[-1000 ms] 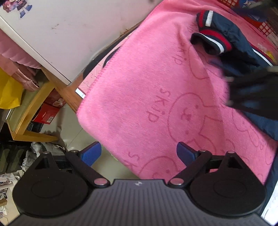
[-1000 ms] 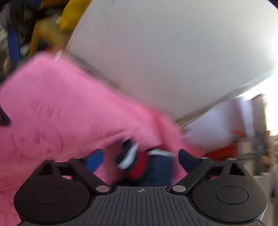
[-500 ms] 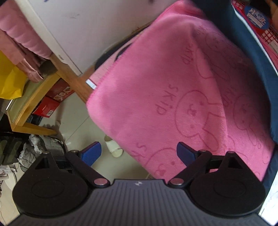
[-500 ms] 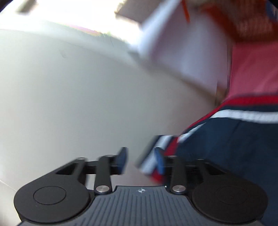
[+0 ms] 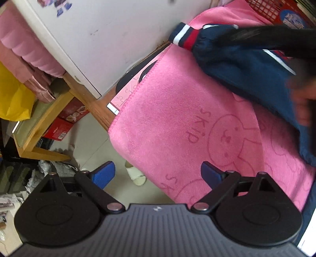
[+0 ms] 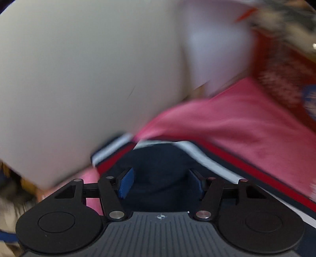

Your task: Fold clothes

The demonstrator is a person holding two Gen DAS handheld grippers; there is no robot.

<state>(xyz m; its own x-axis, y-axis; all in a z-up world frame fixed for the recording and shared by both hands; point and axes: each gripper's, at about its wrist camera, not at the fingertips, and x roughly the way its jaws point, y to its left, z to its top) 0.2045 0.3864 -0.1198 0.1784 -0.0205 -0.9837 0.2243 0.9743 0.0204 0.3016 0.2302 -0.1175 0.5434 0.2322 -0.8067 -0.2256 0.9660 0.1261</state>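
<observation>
Left gripper (image 5: 158, 174): hanging with its jaws spread wide and nothing between them; it is pointing down over the near left corner of the pink towel.
Left gripper's fingers (image 5: 103, 174): the left blue pad is hovering over bare floor, while the right pad is sitting above the towel's near edge; neither is pressing on any cloth.
Slipper (image 5: 136, 176): a white one is lying on the floor between the two pads, well below them.
Pink towel (image 5: 177, 110): it is lying spread over the wooden table (image 5: 92, 106), printed with rabbits and the word "skip", its near left corner drooping over the table's edge.
White cabinet (image 5: 94, 37): it is standing at the far left, just beside the table.
Navy jacket (image 5: 246, 67): it is lying on the far right part of the towel, its striped red, white and navy cuff (image 5: 184, 37) reaching towards the cabinet.
Right gripper (image 6: 161, 183): its jaws are opening, standing fairly wide; the view is blurred.
Right gripper's fingers (image 6: 126, 182): the dark navy cloth is filling the gap between the pads, yet the pads are not clamping it; whether they are brushing it I cannot tell.
Person's hand (image 5: 304, 102): blurred, it is showing at the far right above the jacket.
Red basket (image 5: 276, 11): it is sitting at the far right, beyond the towel.
</observation>
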